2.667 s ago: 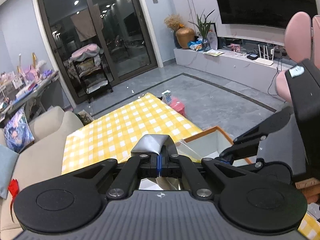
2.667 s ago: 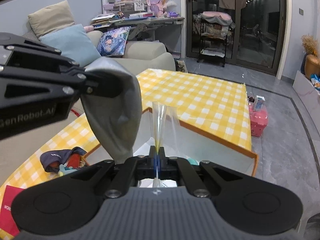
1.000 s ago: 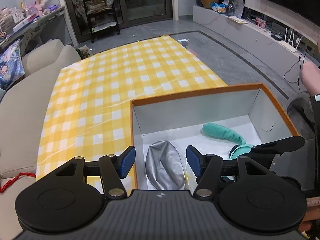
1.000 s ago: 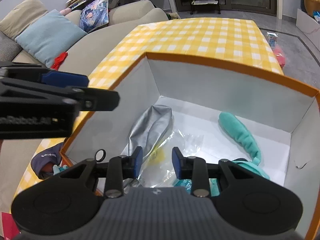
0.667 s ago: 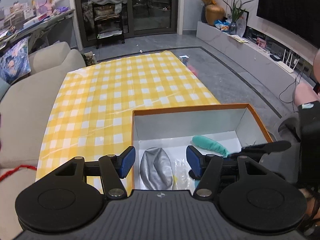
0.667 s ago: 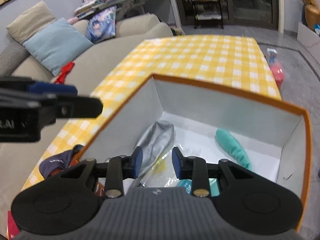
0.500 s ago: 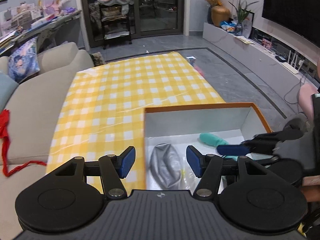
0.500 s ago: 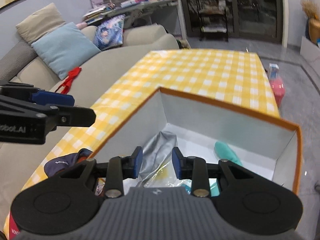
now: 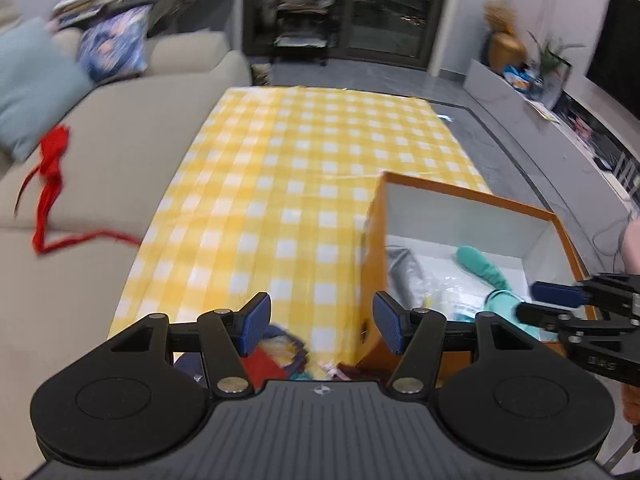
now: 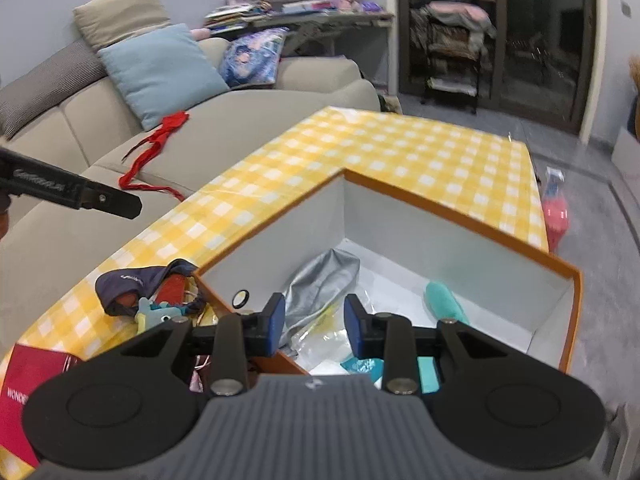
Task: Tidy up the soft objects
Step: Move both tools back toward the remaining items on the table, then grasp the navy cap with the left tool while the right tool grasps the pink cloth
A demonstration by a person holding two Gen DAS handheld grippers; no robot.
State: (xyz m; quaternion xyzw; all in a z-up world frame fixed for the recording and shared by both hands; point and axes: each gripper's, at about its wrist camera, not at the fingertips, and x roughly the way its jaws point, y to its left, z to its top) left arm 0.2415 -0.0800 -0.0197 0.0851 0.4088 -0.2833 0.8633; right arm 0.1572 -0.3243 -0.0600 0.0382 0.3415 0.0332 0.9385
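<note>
**Both grippers empty above the checked table, soft items split between box and pile**

The left gripper (image 9: 321, 322) hangs over the yellow checked tablecloth (image 9: 304, 184) with its blue pads spread wide and nothing between them. It sits just left of the orange box (image 10: 460, 216), above a loose pile of soft things (image 10: 160, 296) lying on the cloth against the box's outer wall. That pile includes a dark navy fabric piece (image 10: 132, 282) and a small teal plush toy (image 10: 158, 314); the left wrist view is blurred there, so the other items in it are hard to name.

The right gripper (image 10: 314, 322) is held over the near edge of the box, its fingers apart and holding nothing. Inside the white-lined box lie a silver-grey pouch (image 10: 324, 280), a teal plush piece (image 10: 444, 304) toward the right wall, and crumpled clear plastic wrap (image 10: 320, 340) between them at the near side.

A red booklet (image 10: 28, 384) lies at the near left corner of the table. A beige sofa (image 10: 240, 120) stands beside the table, with a red ribbon (image 10: 154, 144) draped over its seat.
</note>
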